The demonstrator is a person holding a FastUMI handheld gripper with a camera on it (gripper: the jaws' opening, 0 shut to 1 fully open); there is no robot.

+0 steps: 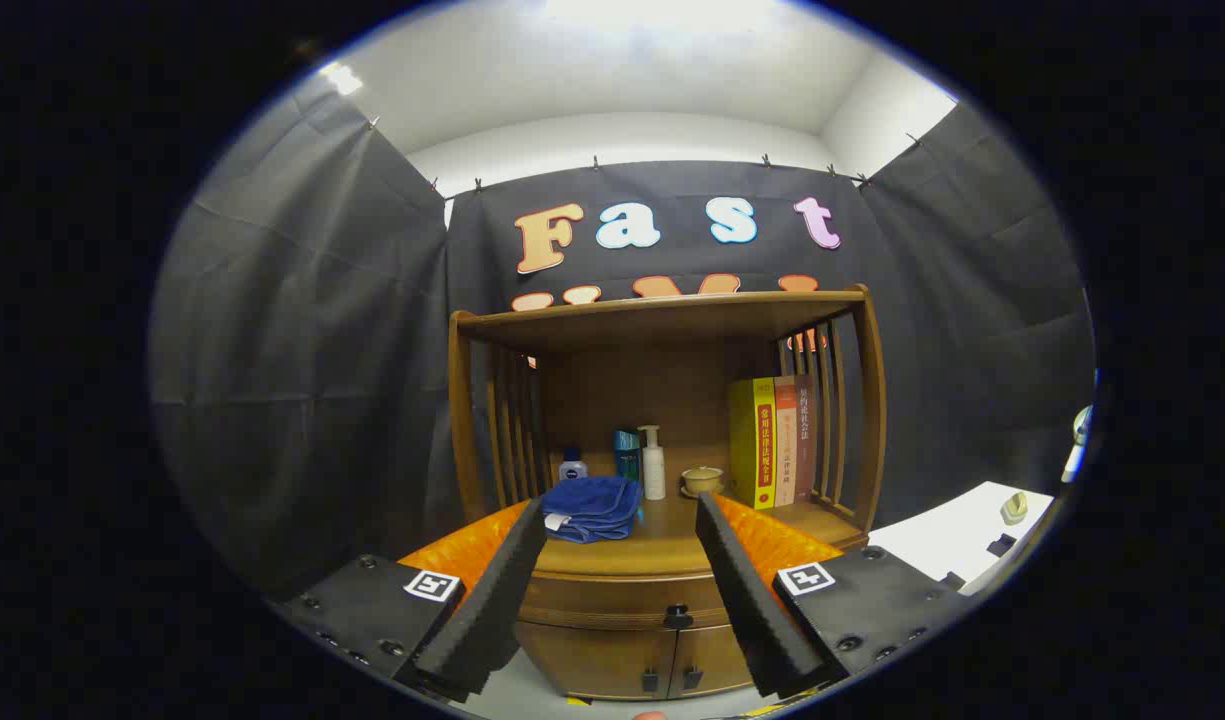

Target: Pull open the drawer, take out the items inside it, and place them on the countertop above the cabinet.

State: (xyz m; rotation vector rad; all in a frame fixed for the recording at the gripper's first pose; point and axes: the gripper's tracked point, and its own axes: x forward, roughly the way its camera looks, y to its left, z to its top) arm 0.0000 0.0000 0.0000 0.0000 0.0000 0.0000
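Note:
A wooden cabinet (662,440) stands against the booth wall ahead of me. Its drawer (622,600) is closed, with a small dark knob (678,617) at the middle of its front. On the countertop (662,545) above the drawer lies a folded blue towel (592,508). My gripper (622,520) is open, held some way back from the cabinet, with the drawer front and countertop showing between the two fingers. Nothing is between the fingers. What the drawer holds is hidden.
On the countertop behind the towel stand a small blue bottle (572,465), a teal box (627,455), a white pump bottle (653,463), a small yellow lidded cup (702,481) and upright books (772,440). Two small doors (632,660) sit below the drawer. A white table (972,535) is at right.

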